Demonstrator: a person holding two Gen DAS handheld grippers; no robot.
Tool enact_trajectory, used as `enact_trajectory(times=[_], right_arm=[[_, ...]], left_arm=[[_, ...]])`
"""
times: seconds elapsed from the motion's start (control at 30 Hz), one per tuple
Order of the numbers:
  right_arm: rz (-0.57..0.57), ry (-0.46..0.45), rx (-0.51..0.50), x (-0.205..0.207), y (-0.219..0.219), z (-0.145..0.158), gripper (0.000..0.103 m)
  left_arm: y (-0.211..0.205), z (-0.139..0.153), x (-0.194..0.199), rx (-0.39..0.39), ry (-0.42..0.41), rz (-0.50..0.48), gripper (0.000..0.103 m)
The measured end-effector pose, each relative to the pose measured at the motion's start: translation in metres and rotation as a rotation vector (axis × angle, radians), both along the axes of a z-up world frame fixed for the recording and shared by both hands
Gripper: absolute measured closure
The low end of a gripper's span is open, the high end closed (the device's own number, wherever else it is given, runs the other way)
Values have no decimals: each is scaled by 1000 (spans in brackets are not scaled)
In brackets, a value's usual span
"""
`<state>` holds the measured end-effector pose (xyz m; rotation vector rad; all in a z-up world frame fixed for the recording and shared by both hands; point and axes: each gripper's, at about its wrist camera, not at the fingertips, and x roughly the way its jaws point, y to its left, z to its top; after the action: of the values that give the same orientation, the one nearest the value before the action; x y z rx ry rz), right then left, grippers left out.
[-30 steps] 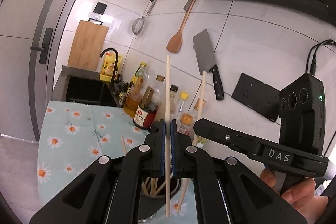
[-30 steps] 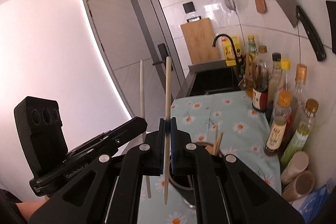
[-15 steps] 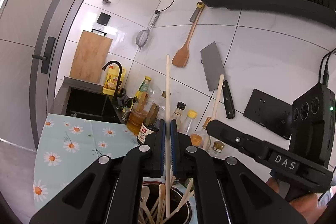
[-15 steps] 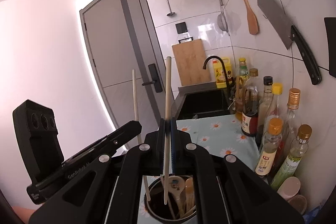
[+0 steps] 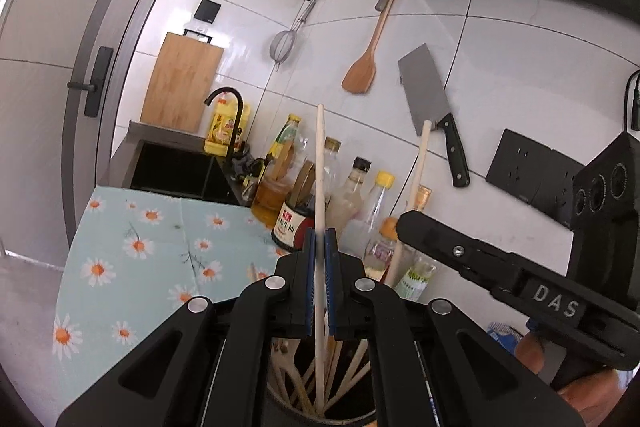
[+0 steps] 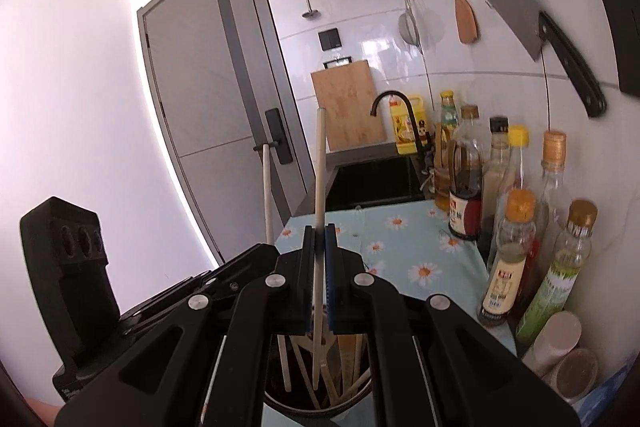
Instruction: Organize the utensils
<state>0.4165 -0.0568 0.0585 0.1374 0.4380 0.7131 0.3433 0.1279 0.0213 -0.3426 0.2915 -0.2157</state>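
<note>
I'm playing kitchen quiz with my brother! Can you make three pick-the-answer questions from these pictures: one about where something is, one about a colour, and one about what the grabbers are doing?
1. Where is the cleaver?
A. In the sink
B. Up on the tiled wall
C. Lying on the tablecloth

2. What colour is the tablecloth under its daisies?
A. Light blue
B. Red
C. Black

3. What is the left gripper doing?
A. Wide open and empty
B. Shut on a spoon
C. Shut on a chopstick

Answers
1. B: the cleaver is on the white tiles beside the wooden spatula.
2. A: the cloth is pale blue with white and orange flowers.
3. C: its fingers pinch an upright chopstick whose lower end reaches into the dark utensil holder.
</note>
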Motion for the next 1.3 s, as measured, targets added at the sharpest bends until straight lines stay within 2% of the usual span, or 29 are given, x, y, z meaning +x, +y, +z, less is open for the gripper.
enact_trajectory(times=[0.17, 0.5, 0.77, 0.9, 1.07, 1.13, 1.2, 1.3], right_arm=[[-10, 19, -31, -3, 5, -15, 97], [5, 52, -41, -12, -5, -32, 97], [38, 86, -31, -25, -26, -28, 85], [62, 77, -36, -37, -39, -21, 82], [88, 72, -38, -49, -55, -13, 78], [94, 68, -44, -56, -62, -9, 77], [108, 67, -43, -62, -69, -6, 70], [127, 65, -36, -72, -81, -2, 65]], left_arm=[[-3, -12, -5, 8, 29, -11, 99], [-22, -15, -23, 87, 51, 1, 99], [-31, -12, -50, 122, 104, 72, 98], [-34, -7, -63, 116, 113, 107, 85], [-47, -2, -82, 127, 121, 131, 85], [-52, 0, -89, 129, 124, 137, 80], [-57, 3, -98, 129, 125, 142, 75], [-66, 4, -113, 146, 130, 153, 75]])
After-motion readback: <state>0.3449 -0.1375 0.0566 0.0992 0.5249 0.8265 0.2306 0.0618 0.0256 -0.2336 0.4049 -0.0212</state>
